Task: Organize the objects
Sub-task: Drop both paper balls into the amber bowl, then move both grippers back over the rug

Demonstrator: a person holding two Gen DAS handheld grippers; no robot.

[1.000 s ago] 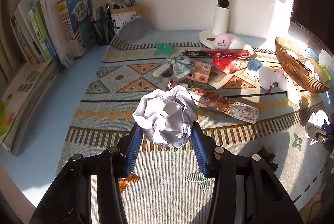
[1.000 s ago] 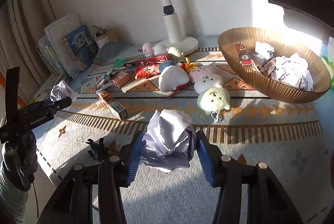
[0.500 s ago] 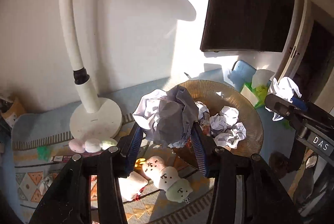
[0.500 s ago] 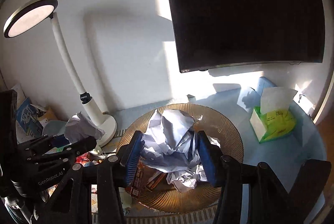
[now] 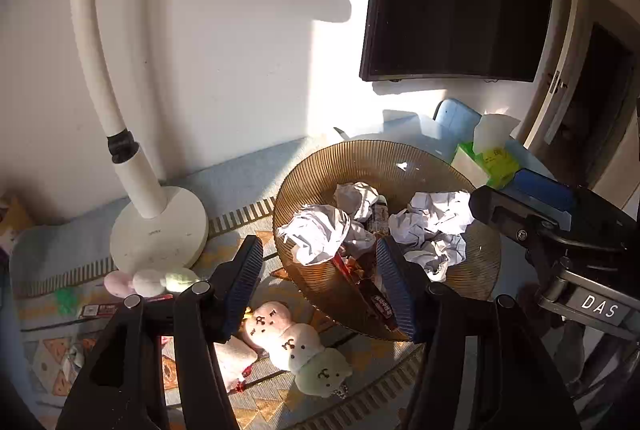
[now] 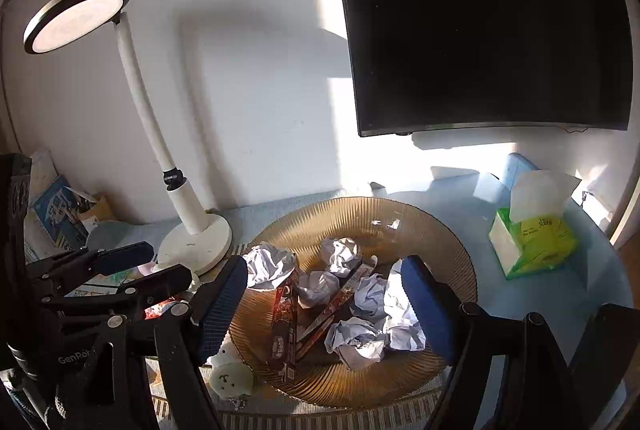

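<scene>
Both grippers over the bowl [image 6: 448, 230], left gripper [image 5: 320, 282] and right gripper [image 6: 324, 302] just opening, fingers released, empty, paper balls [image 6: 360, 342] lying in the bowl among wrappers [image 6: 284, 326].

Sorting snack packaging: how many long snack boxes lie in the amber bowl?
2. A red box lies on the left side of the bowl. A slimmer box runs diagonally through the middle, among crumpled paper balls, which may hide more.
</scene>
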